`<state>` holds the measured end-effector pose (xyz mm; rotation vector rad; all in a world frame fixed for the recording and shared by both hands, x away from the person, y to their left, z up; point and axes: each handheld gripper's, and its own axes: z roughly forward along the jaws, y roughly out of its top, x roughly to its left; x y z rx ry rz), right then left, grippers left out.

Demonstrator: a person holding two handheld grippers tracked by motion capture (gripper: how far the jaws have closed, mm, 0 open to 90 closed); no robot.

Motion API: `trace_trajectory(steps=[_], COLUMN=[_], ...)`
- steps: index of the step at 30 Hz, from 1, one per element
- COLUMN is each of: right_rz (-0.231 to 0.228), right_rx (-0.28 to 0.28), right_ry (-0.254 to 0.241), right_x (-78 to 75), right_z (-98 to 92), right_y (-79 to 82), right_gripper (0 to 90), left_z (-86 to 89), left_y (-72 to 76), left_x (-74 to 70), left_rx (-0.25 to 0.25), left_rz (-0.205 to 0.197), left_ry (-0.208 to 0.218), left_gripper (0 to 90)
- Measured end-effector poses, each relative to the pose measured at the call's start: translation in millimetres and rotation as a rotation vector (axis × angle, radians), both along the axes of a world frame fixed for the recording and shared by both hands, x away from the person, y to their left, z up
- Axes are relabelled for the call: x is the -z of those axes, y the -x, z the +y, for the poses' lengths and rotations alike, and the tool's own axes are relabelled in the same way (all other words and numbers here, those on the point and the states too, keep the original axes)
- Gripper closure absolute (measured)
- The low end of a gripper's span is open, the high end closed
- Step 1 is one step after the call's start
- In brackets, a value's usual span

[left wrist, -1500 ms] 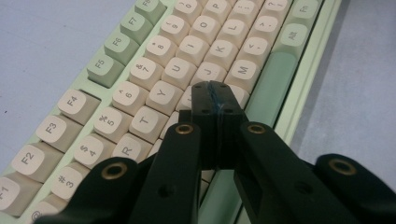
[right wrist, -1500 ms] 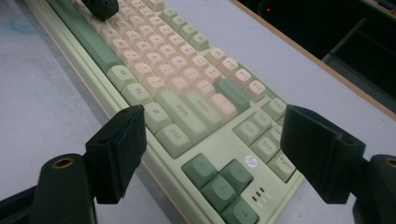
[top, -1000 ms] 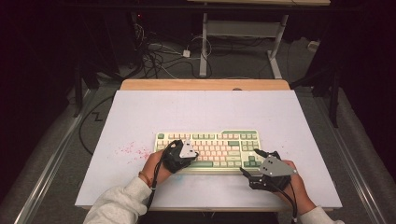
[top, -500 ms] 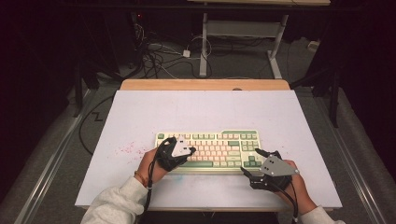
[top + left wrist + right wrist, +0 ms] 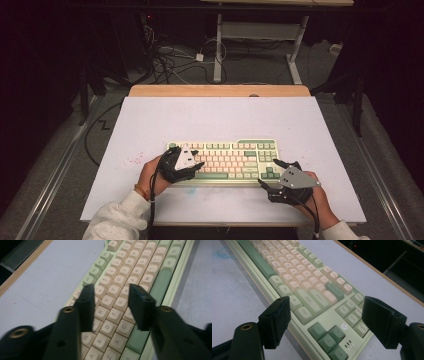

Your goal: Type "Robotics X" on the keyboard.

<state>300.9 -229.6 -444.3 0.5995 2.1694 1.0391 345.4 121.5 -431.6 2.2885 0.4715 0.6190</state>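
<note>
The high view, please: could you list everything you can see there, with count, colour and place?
keyboard: one, pale green case with cream and green keys, near middle of the table
table: one, white top with a wooden far edge
cables: several, dark and white, on the floor beyond the table
desk frame: one, white, behind the table
left gripper: one, black, jaws just opened, over the keyboard's left end
right gripper: one, black, open, at the keyboard's right corner

Left gripper (image 5: 186, 162) held in the left hand (image 5: 150, 175), forearm in a pale sleeve entering from the bottom edge; jaws have just been opening and now stand apart, nothing between them. Right gripper (image 5: 270, 172) in the right hand (image 5: 317, 200), jaws spread wide with nothing gripped, pointing up and leftward in the high view.
</note>
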Motion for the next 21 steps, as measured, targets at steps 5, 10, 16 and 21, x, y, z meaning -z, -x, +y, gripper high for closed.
trace_trajectory(steps=[5, 10, 16, 21], right_rz=[0.007, 0.01, 0.017, 0.029], right_rx=[-0.005, -0.015, -0.023, -0.024], right_ry=[-0.003, -0.005, -0.003, -0.009], right_x=[0.5, 0.1, 0.7, 0.1], right_z=[1.9, 4.0, 7.4, 8.8], right_y=[0.3, 0.6, -1.3, -4.2], right_gripper=[24.0, 25.1, 26.8, 27.6], left_z=[5.3, 14.6, 23.4, 32.6], left_y=[4.0, 6.6, 11.8, 18.1], left_x=[2.5, 5.7, 6.1, 7.4], left_rx=[-0.043, -0.073, -0.082, -0.076], left_rz=[-0.04, -0.058, -0.081, -0.101], left_ry=[-0.012, 0.015, 0.033, 0.058], left_gripper=[31.5, 23.0, 20.1, 20.2])
